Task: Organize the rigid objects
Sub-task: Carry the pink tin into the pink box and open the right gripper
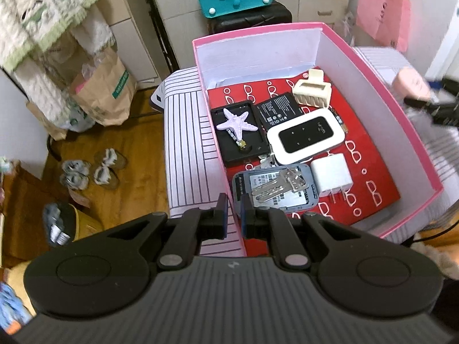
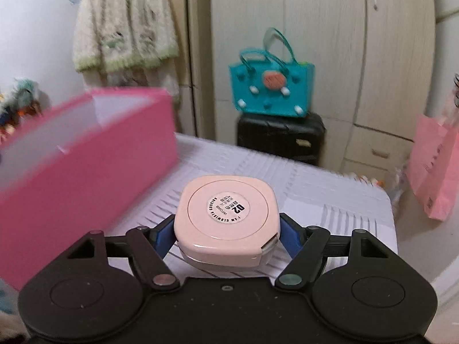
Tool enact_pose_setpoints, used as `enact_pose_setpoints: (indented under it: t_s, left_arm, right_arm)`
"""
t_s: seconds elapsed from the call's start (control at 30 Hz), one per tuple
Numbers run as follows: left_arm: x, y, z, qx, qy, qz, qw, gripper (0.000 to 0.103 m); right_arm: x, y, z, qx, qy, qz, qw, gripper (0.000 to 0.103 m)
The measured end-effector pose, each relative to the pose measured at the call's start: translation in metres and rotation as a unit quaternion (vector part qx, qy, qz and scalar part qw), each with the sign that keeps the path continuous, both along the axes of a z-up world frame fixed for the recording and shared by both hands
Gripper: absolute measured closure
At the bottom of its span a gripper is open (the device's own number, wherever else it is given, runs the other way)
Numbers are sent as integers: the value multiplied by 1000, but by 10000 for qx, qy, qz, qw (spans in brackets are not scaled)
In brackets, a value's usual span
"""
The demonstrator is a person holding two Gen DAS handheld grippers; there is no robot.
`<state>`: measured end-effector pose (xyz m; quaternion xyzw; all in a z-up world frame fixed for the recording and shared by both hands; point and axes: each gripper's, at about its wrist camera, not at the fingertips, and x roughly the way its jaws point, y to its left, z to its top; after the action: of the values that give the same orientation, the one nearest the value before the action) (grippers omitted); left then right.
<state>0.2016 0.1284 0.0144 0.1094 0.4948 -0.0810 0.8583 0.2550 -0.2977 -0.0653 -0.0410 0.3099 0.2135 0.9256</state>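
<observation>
Left wrist view: the left gripper (image 1: pixel 234 215) is pinched on the near wall of the pink box (image 1: pixel 407 120), 1 pad inside, 1 outside. Inside the box lie a white router (image 1: pixel 306 135), a starfish (image 1: pixel 237 119), keys (image 1: pixel 279 187) and a charger (image 1: pixel 331 173).

Right wrist view: the right gripper (image 2: pixel 226 233) clamps a pink compact case (image 2: pixel 228 219) right of the box (image 2: pixel 86 154), above the striped cloth (image 2: pixel 330 200).

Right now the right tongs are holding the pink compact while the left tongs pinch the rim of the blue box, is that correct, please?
Nearly: the box is pink, not blue, as the left wrist view shows. The left tongs do pinch its rim, and the right tongs hold the pink compact.
</observation>
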Motion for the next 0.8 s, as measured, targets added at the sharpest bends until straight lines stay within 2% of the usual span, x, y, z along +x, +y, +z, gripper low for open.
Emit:
enact_pose_setpoints:
  t_s: [0.23,0.37,0.53,0.7,0.8]
  left_arm:
    - [2,1,-3,7,2,-98,10000,95]
    - [3,2,-5,-24,23,-126,9999,95]
    - [1,4,-6,-108,-24,-127,9999,95]
    - [1,5,-6,-150,-37,-126,9998,95]
    - [1,7,-6,-215,-31,-114,9997,95]
  right_arm:
    - [-17,42,75,575,-181,1160,9914,25]
    - [-11,85,92,716,313,2034,9760,25]
    - [1,142,86,94,769,2717,9593,25]
    - [20,185,56,-852,1068,2853,9487,25]
    - [36,200,38,-1140,1369,2901,9403,25]
